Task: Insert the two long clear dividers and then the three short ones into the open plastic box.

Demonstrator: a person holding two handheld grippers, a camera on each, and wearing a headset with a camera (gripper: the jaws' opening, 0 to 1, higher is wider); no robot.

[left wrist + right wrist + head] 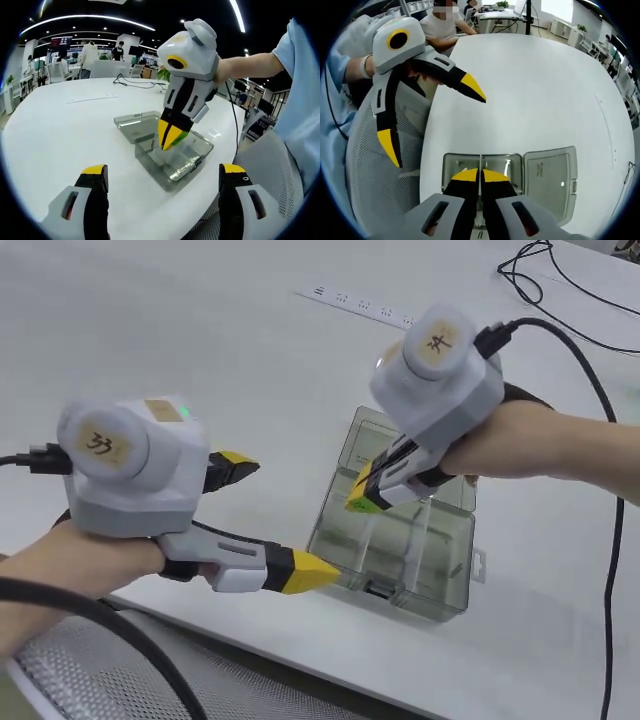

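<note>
The clear plastic box (440, 595) lies open near the table's front edge, its lid (375, 440) folded flat behind it. Thin clear walls stand inside it. My right gripper (362, 498) points down into the box, shut on a thin clear divider (480, 162) that stands edge-on across the box (455, 165), beside the lid (550, 175). My left gripper (275, 520) hovers open and empty just left of the box, apart from it. In the left gripper view the right gripper (169, 142) dips into the box (175, 165). The left gripper (432, 120) spreads wide in the right gripper view.
A white power strip (365, 308) and black cables (560, 290) lie at the table's far side. A mesh chair (100, 670) stands below the front edge. People sit at tables (90, 52) in the background. Bare white tabletop (200, 340) spreads left of the box.
</note>
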